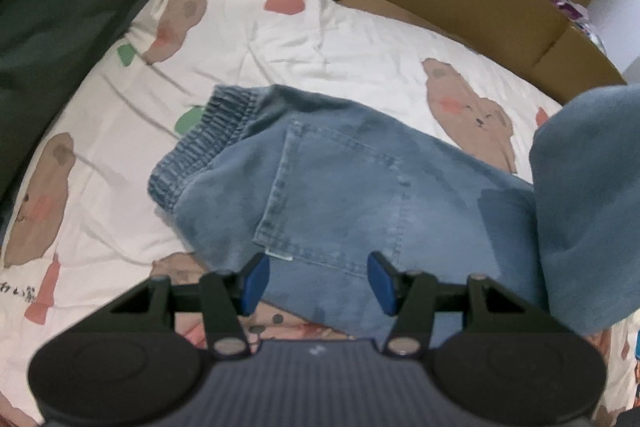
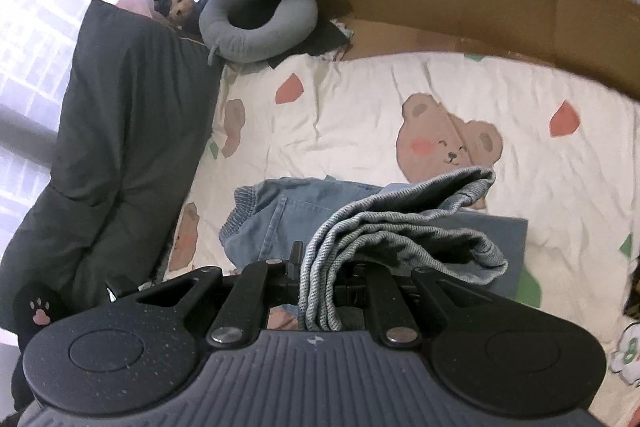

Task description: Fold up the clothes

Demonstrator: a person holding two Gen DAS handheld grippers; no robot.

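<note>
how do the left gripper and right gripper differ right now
The left gripper stands open with blue pads apart and nothing clamped, poised over the back pocket of the light blue denim jeans. The right gripper is shut on a bunched leg of those jeans, lifted off the bear-print sheet. Both are black and point downward.

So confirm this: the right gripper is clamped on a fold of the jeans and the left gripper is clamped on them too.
Not quite. The left gripper is open above the jeans, gripping nothing, as the left wrist view shows. The right gripper is indeed clamped on a fold.
</note>
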